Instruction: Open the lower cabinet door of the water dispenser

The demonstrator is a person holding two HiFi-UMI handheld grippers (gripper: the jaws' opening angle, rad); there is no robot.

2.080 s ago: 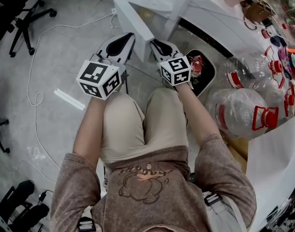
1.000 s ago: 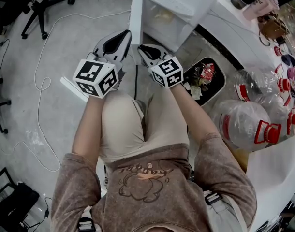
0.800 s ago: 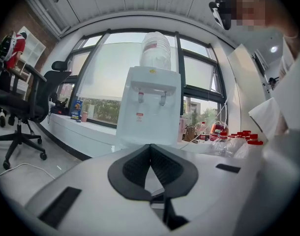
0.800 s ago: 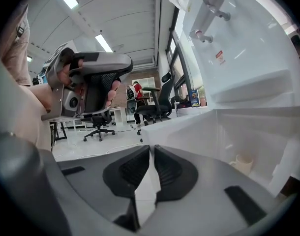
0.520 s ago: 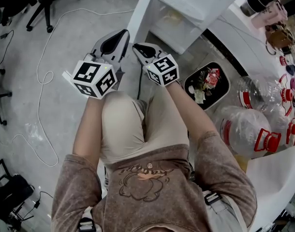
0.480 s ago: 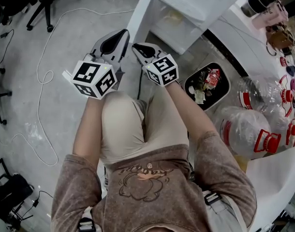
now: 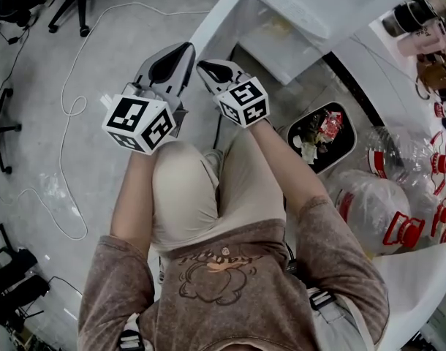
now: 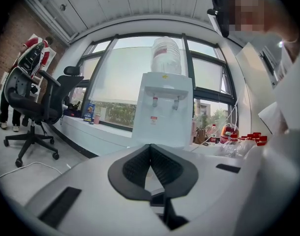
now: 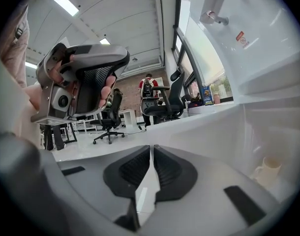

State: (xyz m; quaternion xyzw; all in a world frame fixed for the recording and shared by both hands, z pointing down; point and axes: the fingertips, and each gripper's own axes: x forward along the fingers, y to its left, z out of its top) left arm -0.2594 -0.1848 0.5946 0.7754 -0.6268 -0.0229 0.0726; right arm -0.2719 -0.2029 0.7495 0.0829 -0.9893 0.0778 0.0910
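Right claw (image 7: 202, 66) pinches lower cabinet door (image 7: 214, 19) at its free edge, left claw (image 8: 150, 147) closed empty; we rate it light, stiff

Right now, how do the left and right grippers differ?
The left gripper is shut on nothing; the right gripper pinches the thin white edge of the cabinet door. The left gripper looks at the water dispenser front; the right gripper looks past its open lower compartment. Both carry marker cubes.
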